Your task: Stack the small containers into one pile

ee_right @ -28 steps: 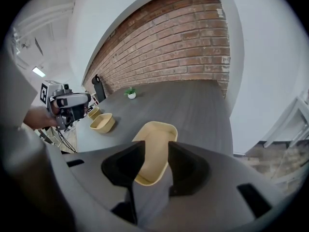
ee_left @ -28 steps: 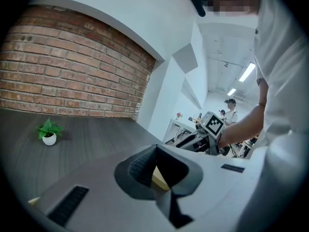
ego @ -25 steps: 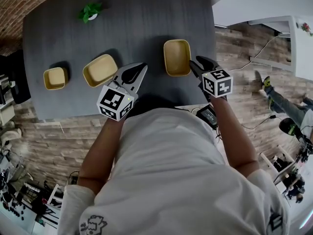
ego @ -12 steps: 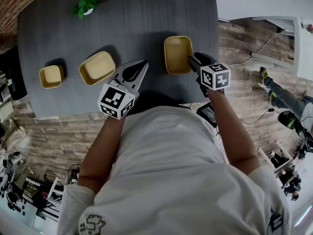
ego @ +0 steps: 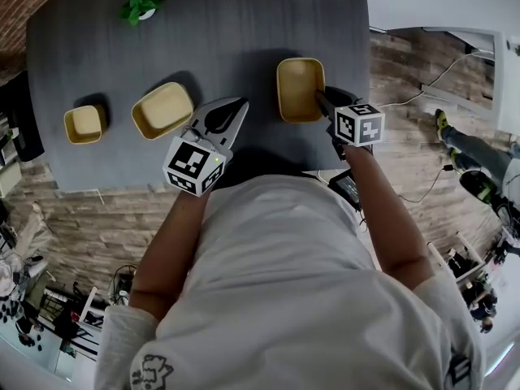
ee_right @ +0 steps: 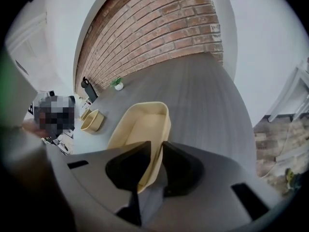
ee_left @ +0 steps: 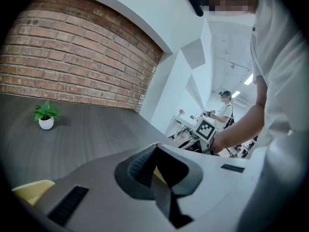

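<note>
Yellow container [ego: 299, 88] is pinched at its rim by right gripper [ee_right: 156, 149] fingers just closed; left gripper [ee_left: 155, 153] fingers clenched.

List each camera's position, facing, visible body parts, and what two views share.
Head view: on the head, looking steeply down at the table and three containers; torso, arms, left gripper, right gripper show.
Left gripper view: on the left gripper, facing across the table to the brick wall; its shut jaws, shirt and right arm show.
Right gripper view: on the right gripper, facing down at the large container, whose near wall its jaws, just closing, clamp.
Shared: both gripper views show the potted plant.
</note>
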Demonstrator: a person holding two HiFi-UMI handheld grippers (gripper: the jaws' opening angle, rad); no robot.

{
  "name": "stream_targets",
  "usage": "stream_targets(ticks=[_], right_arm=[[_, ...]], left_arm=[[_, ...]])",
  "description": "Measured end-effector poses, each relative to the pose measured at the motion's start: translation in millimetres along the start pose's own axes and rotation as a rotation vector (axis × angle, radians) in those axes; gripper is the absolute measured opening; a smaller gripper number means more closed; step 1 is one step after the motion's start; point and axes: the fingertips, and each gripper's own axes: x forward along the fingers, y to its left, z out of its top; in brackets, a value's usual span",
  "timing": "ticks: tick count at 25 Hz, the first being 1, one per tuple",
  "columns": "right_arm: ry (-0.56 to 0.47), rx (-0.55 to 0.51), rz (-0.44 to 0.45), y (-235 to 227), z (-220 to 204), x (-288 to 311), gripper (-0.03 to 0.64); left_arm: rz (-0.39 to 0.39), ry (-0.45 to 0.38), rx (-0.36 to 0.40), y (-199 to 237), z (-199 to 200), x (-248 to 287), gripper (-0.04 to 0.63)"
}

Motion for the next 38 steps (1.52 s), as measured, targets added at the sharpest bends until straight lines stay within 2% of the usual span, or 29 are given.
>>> stream_targets(ticks=[8,16,32,38], right_arm=[[-0.010,0.029,-0.005,-1,4,1,0.029],[-0.035,0.023,0.015,11,10,-5,0.025],[-0.134,-0.070,0.102,50,12,-47,0.025],[-0.179,-0.064,0.130,55,12,-65,0.024]], left_arm=[[0.023,-0.007,0.002,7,2,-6,0.011],[0.053,-0.024,0.009,8,3,-19,0.011],[0.111,-0.078,0.090,-38,13,-54,0.011],[0.139,-0.083,0.128,-51,15,-67,0.011]])
